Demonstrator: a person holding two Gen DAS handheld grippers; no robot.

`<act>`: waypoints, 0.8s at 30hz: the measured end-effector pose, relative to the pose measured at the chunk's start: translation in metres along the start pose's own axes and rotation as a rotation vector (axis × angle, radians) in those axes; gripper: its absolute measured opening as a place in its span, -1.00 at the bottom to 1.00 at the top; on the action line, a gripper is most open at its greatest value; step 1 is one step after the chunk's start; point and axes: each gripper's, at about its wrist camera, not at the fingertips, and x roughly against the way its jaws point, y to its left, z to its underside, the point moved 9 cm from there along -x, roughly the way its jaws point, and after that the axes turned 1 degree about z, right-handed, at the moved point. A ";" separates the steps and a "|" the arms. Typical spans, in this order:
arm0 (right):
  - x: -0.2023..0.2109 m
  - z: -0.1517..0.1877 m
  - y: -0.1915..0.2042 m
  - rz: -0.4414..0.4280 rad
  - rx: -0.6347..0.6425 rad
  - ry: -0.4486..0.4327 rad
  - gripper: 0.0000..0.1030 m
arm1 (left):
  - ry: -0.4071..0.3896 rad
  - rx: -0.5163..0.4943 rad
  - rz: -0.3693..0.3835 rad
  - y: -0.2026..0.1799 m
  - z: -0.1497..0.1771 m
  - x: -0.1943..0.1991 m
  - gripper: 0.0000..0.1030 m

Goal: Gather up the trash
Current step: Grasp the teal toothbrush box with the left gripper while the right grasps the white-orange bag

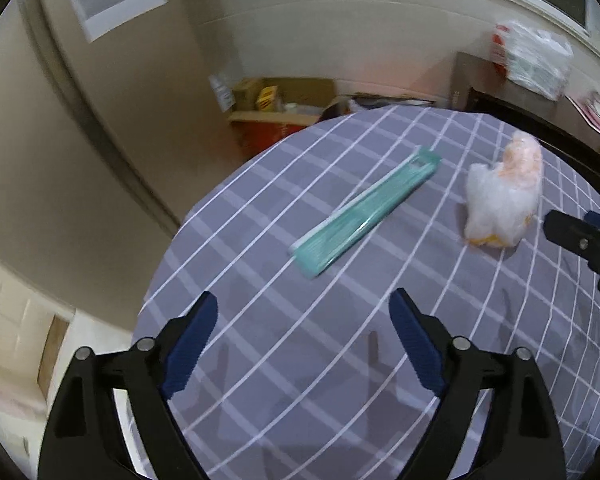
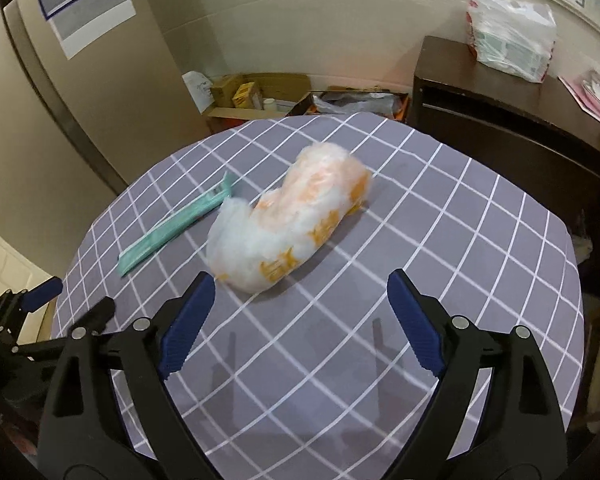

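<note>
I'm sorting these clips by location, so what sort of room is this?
Probably a lived-in home dining or storage room: a round table under a checked tablecloth, open cardboard boxes of household goods on the floor by the wall, and a dark wooden cabinet under a window sill.

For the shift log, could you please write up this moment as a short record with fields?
surface: round table under a grey cloth with white grid lines
trash 1: long flat teal plastic wrapper, lying flat on the cloth
trash 2: crumpled white and orange plastic bag, right of the wrapper, apart from it
left tool: open, empty, above the cloth, short of the wrapper
right tool: open, empty, near the bag's closer end
collected: nothing yet
</note>
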 end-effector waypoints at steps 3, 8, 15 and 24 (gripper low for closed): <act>-0.010 -0.010 -0.005 0.020 -0.013 0.002 0.75 | -0.017 -0.024 0.014 -0.011 -0.018 -0.014 0.75; -0.029 -0.025 -0.004 0.018 -0.026 0.030 0.75 | -0.011 -0.047 0.062 -0.028 -0.041 -0.046 0.75; -0.058 -0.028 -0.009 0.050 -0.003 0.063 0.75 | -0.036 -0.075 0.207 -0.038 -0.053 -0.067 0.16; -0.063 -0.023 -0.002 0.024 0.024 0.062 0.35 | -0.029 -0.026 0.197 -0.024 -0.046 -0.061 -0.53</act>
